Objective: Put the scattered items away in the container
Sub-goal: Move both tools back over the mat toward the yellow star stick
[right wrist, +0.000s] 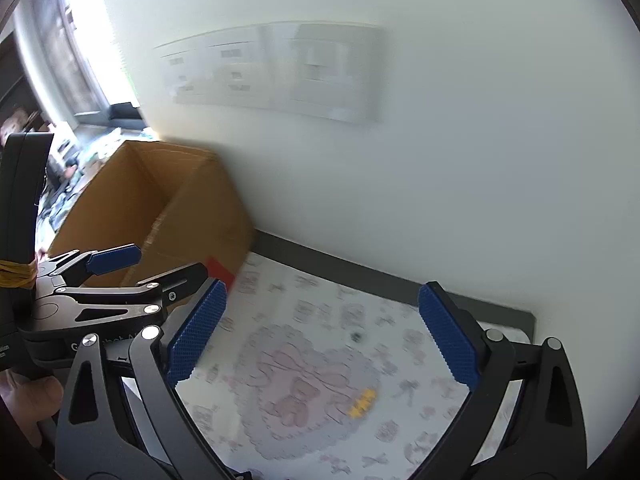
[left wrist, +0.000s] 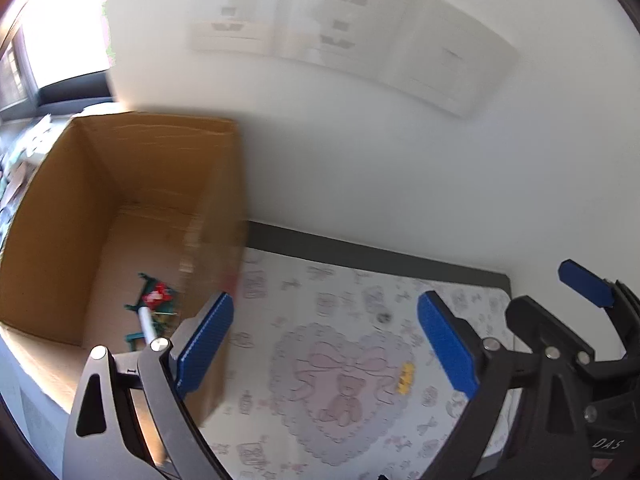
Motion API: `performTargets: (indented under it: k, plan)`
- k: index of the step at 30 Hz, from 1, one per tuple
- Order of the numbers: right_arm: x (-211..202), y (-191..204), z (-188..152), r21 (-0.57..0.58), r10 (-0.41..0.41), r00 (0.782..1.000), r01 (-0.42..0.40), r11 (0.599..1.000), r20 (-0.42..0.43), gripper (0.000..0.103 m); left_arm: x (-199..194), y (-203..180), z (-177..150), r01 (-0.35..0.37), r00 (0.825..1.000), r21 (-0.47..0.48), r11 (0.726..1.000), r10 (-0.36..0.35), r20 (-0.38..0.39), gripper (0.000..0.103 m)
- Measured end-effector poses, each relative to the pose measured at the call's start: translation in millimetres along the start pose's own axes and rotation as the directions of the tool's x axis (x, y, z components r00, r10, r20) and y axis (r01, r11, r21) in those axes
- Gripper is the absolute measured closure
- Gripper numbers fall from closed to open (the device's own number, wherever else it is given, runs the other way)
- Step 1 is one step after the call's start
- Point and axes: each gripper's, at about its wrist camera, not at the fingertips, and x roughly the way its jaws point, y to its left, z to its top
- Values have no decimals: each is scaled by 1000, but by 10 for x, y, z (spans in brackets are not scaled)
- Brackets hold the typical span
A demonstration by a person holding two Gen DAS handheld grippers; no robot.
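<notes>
From the left wrist camera, the left hand-held gripper [left wrist: 326,344] stands wide open with nothing between its blue pads, hanging above a printed mat [left wrist: 360,360] with a pink bear-and-heart design that covers the bench. A small yellow item [left wrist: 405,378] lies on the mat at about 5 o'clock from the heart's middle, and a tiny dark item [left wrist: 385,317] sits at 1 o'clock from it, too blurred to identify. At 9 o'clock stands an open cardboard box [left wrist: 60,220] against the white wall, with green, red and white items [left wrist: 154,308] on its floor. The right hand-held gripper [left wrist: 588,284] shows at 3 o'clock. From the right wrist camera, the right hand-held gripper [right wrist: 322,332] is likewise spread open and empty over the mat [right wrist: 400,432], the yellow item [right wrist: 362,402] near 6 o'clock between its fingers, the dark item [right wrist: 355,336] above it. The box [right wrist: 132,184] is at 10 o'clock, and the left hand-held gripper [right wrist: 156,266], open, sits just before it.
</notes>
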Motion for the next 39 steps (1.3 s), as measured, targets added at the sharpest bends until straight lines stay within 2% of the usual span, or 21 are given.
performTargets:
  k: [7,17,33,39]
  plan:
    - [-176,-487,-342,71,-36,999,36,997,-11,5,156,-455,-171,34,998,85,996,-29,-60,10]
    - [-224,-792,-725,122,-41,998,46,991,-43,5,397,-833,-567,51,989,179,982,-24,-149,10]
    - [93,-1054,-1310,121,-1,988,19,992,-154,5,844,-863,-1076,32,959,209,977,29,-280,10]
    - [311,-1054,-1432,55,38,977,-26,998,-212,7,1057,-790,-1201,21,942,208,978,51,-331,10]
